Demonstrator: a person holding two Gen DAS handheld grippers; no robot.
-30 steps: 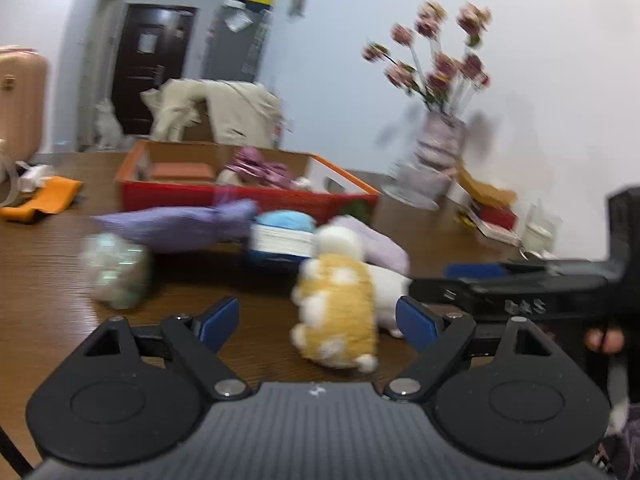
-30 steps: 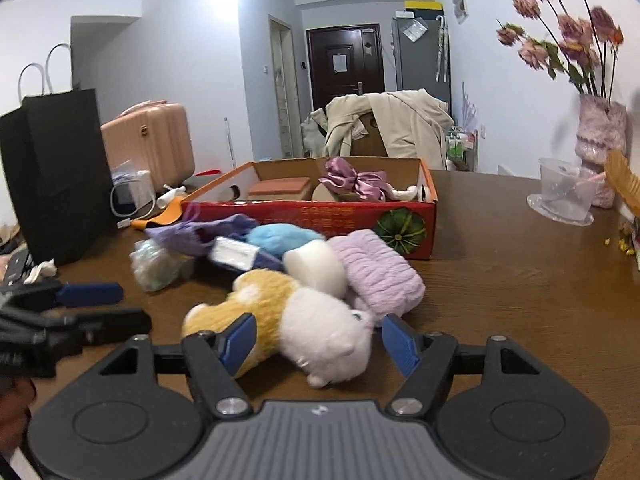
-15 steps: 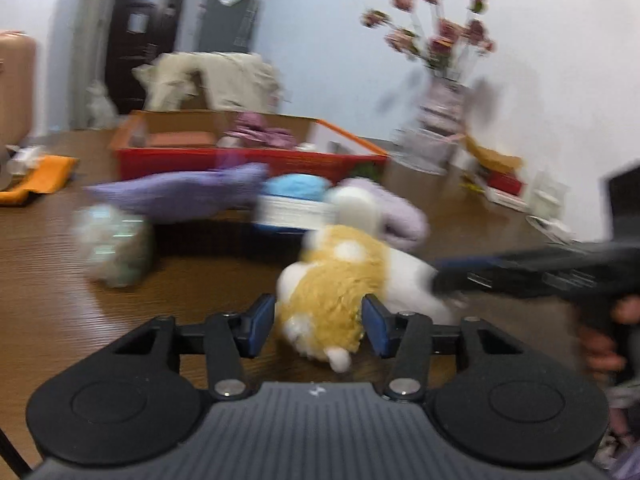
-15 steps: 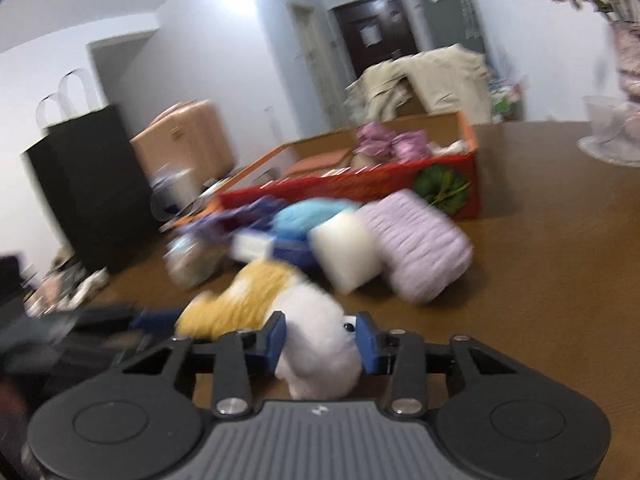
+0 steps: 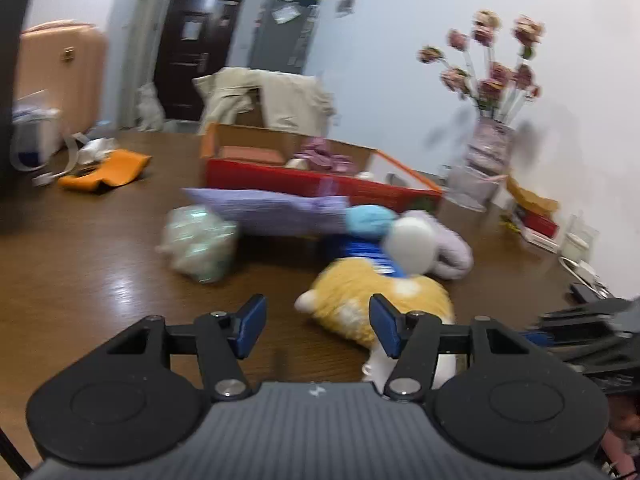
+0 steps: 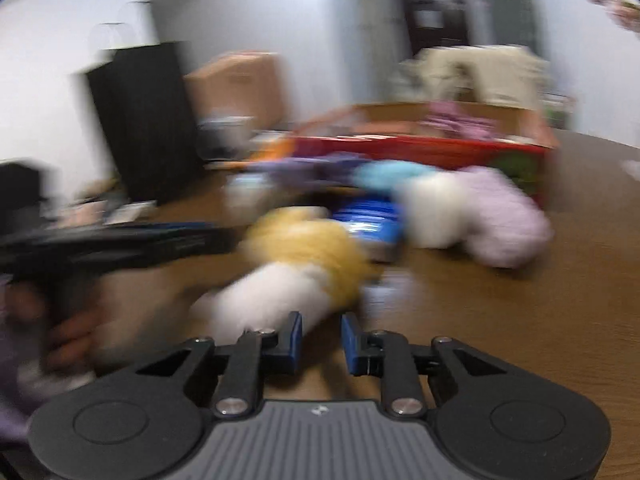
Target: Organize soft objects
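Note:
A yellow and white plush toy (image 5: pixel 360 300) lies on the brown table (image 5: pixel 100 280). My left gripper (image 5: pixel 317 328) is low over the table with its jaws opening. Its right pad overlaps the toy's yellow body and its left pad stands apart, so nothing is gripped. In the blurred right wrist view my right gripper (image 6: pixel 322 340) is closing to a narrow gap that shows only table. The toy's white end (image 6: pixel 264 300) lies just left of its left finger. Behind the toy sit a blue yarn ball (image 5: pixel 368 218), a white ball (image 5: pixel 412 244), a lilac fluffy bundle (image 5: pixel 452 248) and a purple cloth (image 5: pixel 272 210).
A red open box (image 5: pixel 312 182) with soft items stands behind the pile. A pale green wrapped bundle (image 5: pixel 196 244) lies to the left. A vase of flowers (image 5: pixel 488 148) and small items line the right wall. An orange cloth (image 5: pixel 108 170) lies far left. A black bag (image 6: pixel 144 120) stands at the left.
The left jaws, narrowed around the yellow body half a second ago, now stand wider with the toy off to their right. The right jaws have narrowed and the white end has slipped out to their left.

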